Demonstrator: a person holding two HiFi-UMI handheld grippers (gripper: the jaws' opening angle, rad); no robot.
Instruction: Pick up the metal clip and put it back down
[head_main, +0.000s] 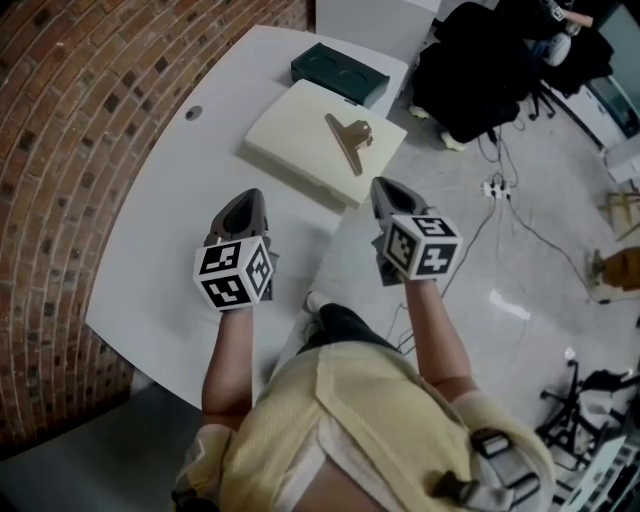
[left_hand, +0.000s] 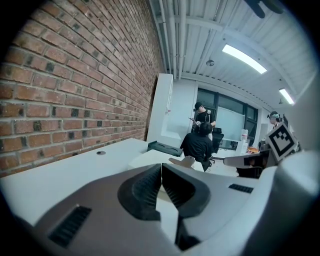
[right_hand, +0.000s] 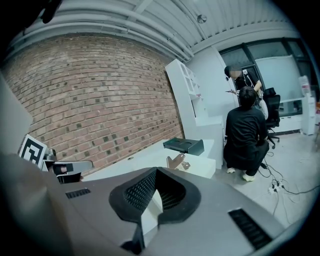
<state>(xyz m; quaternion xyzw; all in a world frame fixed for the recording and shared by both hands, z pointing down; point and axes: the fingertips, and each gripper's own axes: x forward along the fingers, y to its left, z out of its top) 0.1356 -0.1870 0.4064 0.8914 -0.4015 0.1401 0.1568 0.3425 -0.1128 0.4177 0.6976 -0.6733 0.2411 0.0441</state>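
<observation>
The bronze metal clip (head_main: 350, 140) lies on a cream pad (head_main: 300, 140) at the far side of the white table (head_main: 160, 250). It also shows as the clip (left_hand: 184, 161) in the left gripper view and the clip (right_hand: 176, 161) in the right gripper view, ahead of both jaws. My left gripper (head_main: 247, 203) hovers over the table short of the pad, shut and empty, its tips meeting (left_hand: 161, 167). My right gripper (head_main: 384, 190) hangs by the pad's near right corner, past the table edge, also shut with nothing held (right_hand: 156, 172).
A dark green box (head_main: 340, 72) sits behind the pad. A small round grommet (head_main: 193, 113) marks the table near the brick wall (head_main: 60, 150). To the right, a person in black (right_hand: 247, 135) crouches on the floor, among cables (head_main: 500, 200).
</observation>
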